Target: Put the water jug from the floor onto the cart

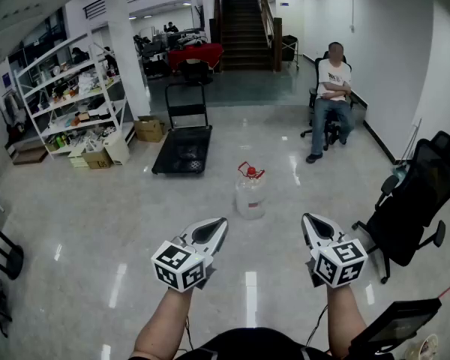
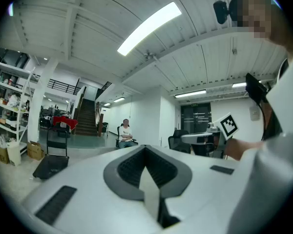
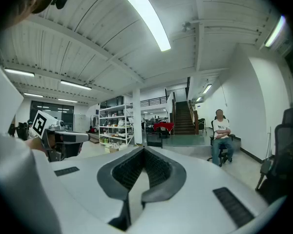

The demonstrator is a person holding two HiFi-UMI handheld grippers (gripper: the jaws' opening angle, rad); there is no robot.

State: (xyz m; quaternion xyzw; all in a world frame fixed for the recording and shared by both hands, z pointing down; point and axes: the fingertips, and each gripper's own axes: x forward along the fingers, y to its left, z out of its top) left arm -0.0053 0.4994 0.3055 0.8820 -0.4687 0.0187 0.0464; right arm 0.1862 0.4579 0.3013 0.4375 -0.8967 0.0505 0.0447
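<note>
On floor (image 1: 97, 223) — water jug (image 1: 250, 193) | cart (image 1: 184, 152) beyond, gap seemingly open

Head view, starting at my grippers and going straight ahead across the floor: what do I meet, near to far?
left gripper and right gripper, side by side and both shut → water jug → cart → red-draped table → staircase

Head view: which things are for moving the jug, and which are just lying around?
For the job: water jug, cart, left hand-held gripper, right hand-held gripper.
Just lying about: cardboard box, shelves, black office chair, seated person.
</note>
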